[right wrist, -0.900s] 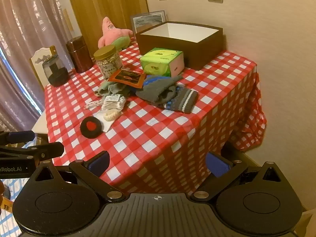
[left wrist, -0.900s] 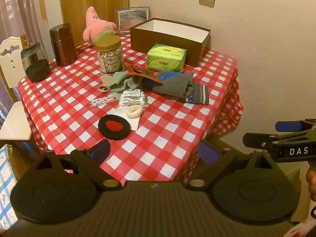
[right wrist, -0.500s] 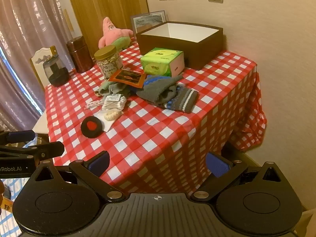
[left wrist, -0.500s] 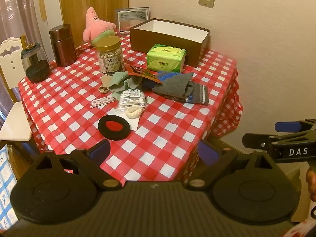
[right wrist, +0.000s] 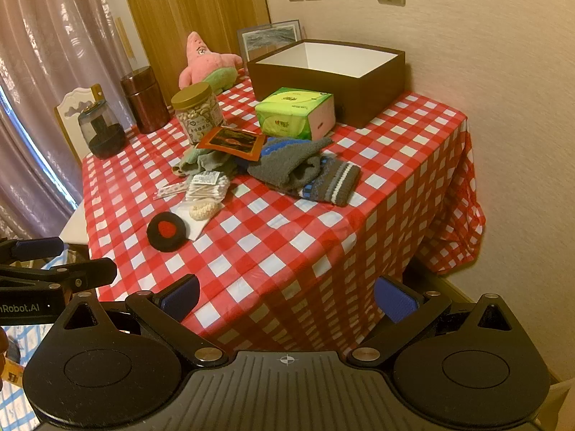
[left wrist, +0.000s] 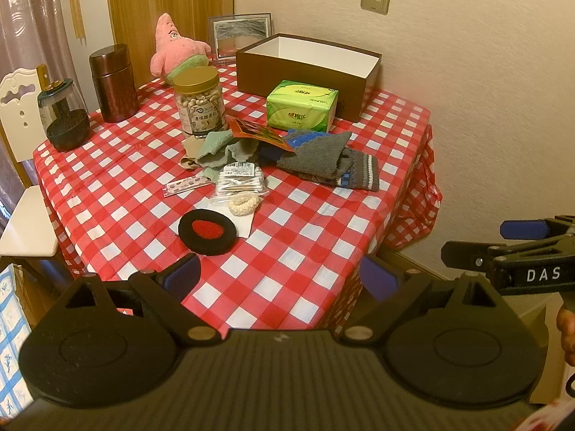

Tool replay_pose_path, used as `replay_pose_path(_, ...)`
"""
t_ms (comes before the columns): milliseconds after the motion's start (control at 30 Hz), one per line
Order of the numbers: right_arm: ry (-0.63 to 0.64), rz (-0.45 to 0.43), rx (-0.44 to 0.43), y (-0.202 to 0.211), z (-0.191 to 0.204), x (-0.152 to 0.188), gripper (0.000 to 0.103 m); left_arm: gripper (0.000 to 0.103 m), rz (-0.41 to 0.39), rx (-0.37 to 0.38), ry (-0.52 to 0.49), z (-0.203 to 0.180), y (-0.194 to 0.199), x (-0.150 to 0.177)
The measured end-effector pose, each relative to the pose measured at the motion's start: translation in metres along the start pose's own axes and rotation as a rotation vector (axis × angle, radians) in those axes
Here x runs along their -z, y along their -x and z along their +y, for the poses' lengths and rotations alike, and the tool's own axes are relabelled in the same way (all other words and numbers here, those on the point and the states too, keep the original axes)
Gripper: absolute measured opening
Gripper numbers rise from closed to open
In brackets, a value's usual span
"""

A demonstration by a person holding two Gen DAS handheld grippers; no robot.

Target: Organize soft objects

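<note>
On the red checked table (left wrist: 294,251) lie grey striped socks (left wrist: 330,160) (right wrist: 309,174), a green cloth (left wrist: 222,149) (right wrist: 205,161), a cream scrunchie (left wrist: 243,204) (right wrist: 203,209) and a black round pad with a red centre (left wrist: 207,231) (right wrist: 168,230). A pink starfish plush (left wrist: 178,52) (right wrist: 208,63) sits at the back beside an open brown box (left wrist: 305,63) (right wrist: 330,72). My left gripper (left wrist: 278,280) hangs open before the near edge, nothing between its fingers. My right gripper (right wrist: 287,296) is open too, off the table's near corner.
A green tissue pack (left wrist: 302,106), a nut jar (left wrist: 200,102), a brown canister (left wrist: 113,84), a dark glass jar (left wrist: 64,122), a cotton swab pack (left wrist: 241,181) and an orange packet (left wrist: 258,133) share the table. A white chair (left wrist: 21,179) stands left. Wall at right.
</note>
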State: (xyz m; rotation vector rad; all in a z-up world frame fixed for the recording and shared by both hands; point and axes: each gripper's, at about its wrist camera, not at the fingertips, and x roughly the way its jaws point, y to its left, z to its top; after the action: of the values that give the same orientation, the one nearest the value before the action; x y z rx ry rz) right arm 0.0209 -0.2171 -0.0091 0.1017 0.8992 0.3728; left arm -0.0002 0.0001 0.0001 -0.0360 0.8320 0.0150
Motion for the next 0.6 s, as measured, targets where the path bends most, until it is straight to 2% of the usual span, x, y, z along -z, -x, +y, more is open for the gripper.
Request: replay_pose_path(600, 0.0, 0.001, 0.0, -0.0023, 0.0025, -0.0002, 0.103, 0.095, 0.0, 0.0, -0.001, -0.0001, 0.0, 0.0)
